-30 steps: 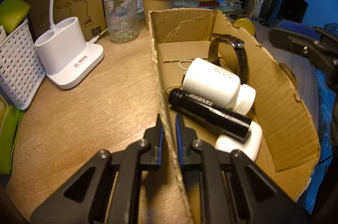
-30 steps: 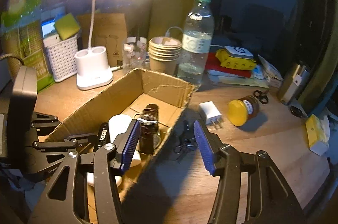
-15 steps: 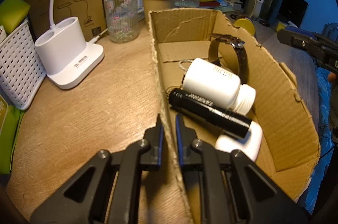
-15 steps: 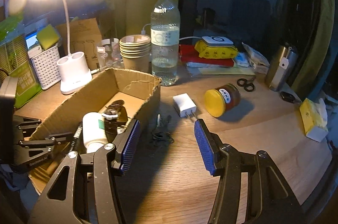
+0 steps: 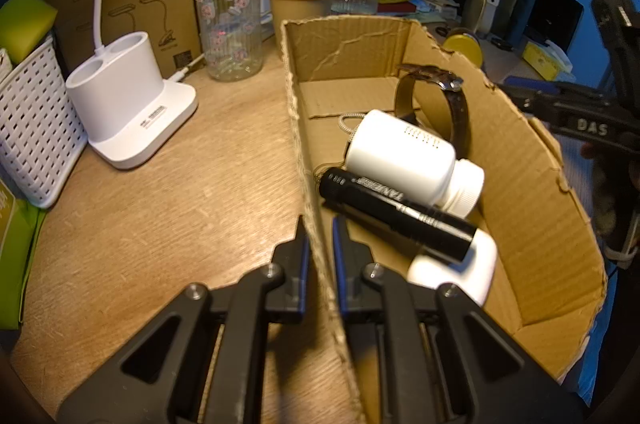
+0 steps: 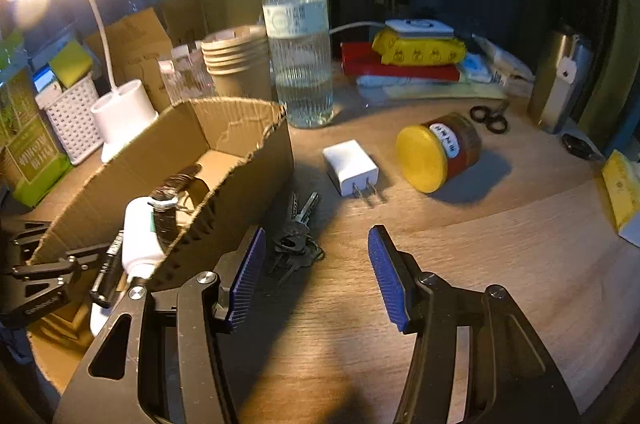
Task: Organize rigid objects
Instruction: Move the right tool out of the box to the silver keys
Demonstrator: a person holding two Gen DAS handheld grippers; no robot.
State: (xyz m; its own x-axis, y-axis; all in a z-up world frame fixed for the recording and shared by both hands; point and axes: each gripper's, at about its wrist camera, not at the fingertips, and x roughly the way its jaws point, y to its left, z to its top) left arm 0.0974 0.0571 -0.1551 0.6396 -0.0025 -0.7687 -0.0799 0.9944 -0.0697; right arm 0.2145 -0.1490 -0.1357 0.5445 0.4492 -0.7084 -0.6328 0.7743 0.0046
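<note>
The box (image 5: pixel 532 184) is my landmark: inside it I see a white bottle (image 5: pixel 404 160), a black torch (image 5: pixel 396 212) against it and a watch (image 5: pixel 448 96) behind. My left gripper (image 5: pixel 320 244) is pinched tight on the box's near wall. Just outside the box, keys (image 6: pixel 296 244) lie between my right gripper's (image 6: pixel 316 264) wide, empty fingers; a charger (image 6: pixel 350 166) and jar (image 6: pixel 440 152) sit beyond.
</note>
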